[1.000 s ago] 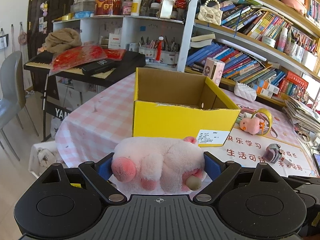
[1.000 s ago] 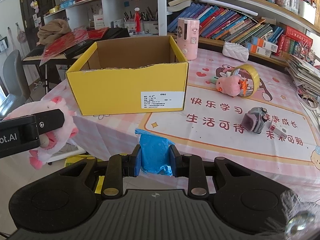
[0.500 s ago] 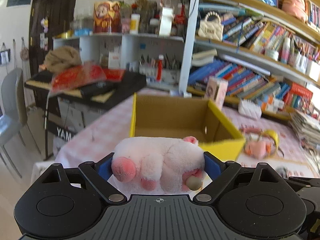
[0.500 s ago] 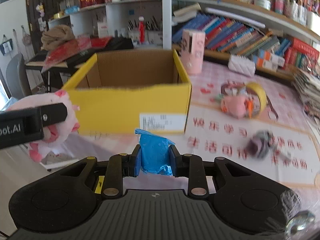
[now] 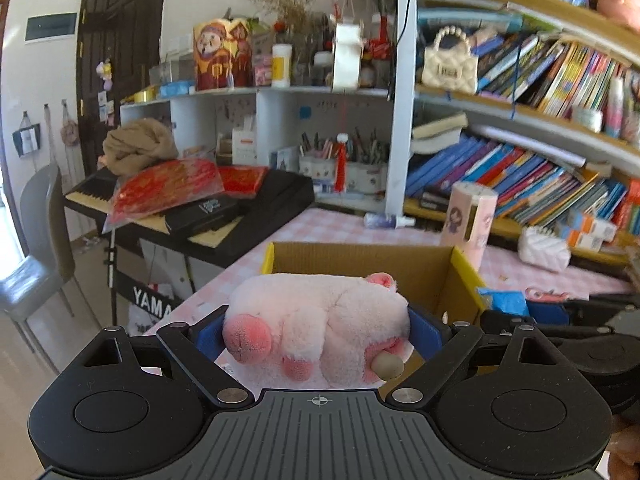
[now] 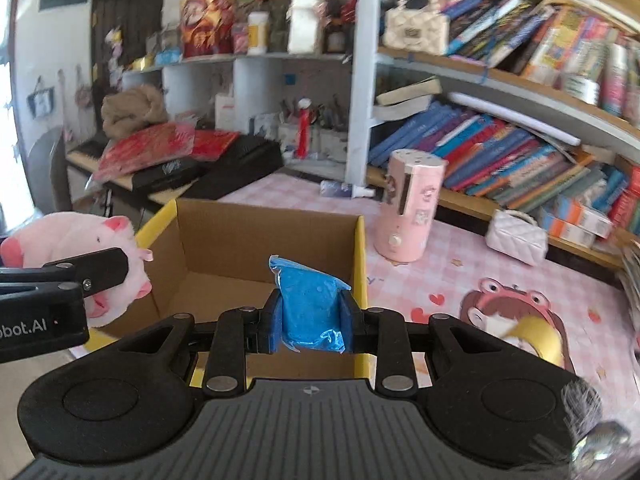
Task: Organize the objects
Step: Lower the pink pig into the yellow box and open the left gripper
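Note:
My left gripper (image 5: 316, 330) is shut on a pink plush pig (image 5: 320, 320) and holds it at the near left edge of the open yellow cardboard box (image 5: 360, 258). My right gripper (image 6: 310, 316) is shut on a blue plastic packet (image 6: 308, 308) and holds it over the box's near right corner (image 6: 360, 264). The box interior (image 6: 248, 256) looks bare. The pig (image 6: 80, 236) and the left gripper's finger (image 6: 80, 268) also show at the left of the right wrist view. The packet (image 5: 500, 300) shows at the right of the left wrist view.
The box stands on a table with a pink checked cloth (image 6: 460, 280). A pink cylinder (image 6: 408, 208), a white quilted purse (image 6: 516, 236) and a yellow tape roll (image 6: 532, 332) lie to the right. A keyboard piano (image 5: 192, 208) and bookshelves (image 5: 520, 152) stand behind.
Both grippers have risen and moved forward toward the box. The pig and the blue packet now hang at the box's near edge, where before they were in front of and below it.

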`<state>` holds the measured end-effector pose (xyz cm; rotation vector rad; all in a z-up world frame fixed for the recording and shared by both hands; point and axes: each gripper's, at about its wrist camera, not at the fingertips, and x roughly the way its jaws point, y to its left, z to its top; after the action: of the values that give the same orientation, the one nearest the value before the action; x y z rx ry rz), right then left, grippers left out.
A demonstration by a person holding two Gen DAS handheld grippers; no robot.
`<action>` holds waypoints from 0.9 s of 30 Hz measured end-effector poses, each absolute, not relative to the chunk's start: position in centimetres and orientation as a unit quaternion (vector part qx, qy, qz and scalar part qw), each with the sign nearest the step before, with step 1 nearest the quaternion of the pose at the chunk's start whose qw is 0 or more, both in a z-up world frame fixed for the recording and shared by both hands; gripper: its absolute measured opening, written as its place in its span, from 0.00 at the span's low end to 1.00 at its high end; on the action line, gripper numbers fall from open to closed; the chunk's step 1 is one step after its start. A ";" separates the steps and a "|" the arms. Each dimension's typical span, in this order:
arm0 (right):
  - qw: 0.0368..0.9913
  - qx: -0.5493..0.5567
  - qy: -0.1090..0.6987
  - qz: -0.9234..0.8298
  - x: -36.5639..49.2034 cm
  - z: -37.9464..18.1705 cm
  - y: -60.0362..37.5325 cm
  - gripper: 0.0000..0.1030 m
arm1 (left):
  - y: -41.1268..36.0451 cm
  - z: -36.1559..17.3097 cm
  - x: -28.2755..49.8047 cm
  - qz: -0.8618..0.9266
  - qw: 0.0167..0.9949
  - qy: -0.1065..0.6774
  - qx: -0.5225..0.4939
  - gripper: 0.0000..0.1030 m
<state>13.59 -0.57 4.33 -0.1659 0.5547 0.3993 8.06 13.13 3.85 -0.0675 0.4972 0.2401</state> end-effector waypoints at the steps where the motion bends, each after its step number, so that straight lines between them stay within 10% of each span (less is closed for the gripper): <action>1: 0.936 -0.089 0.274 0.200 14.2 4.0 -0.5 0.26 | 12.9 3.7 8.5 0.121 0.961 0.247 -0.027 0.88; 27: 0.828 -0.324 0.316 0.331 21.6 -2.3 4.2 0.26 | 12.0 -0.2 15.0 0.147 0.929 0.340 -0.008 0.71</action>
<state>21.58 4.19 -2.35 -0.6869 0.6706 0.7038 14.96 11.99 -0.20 -0.0167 0.6965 0.3018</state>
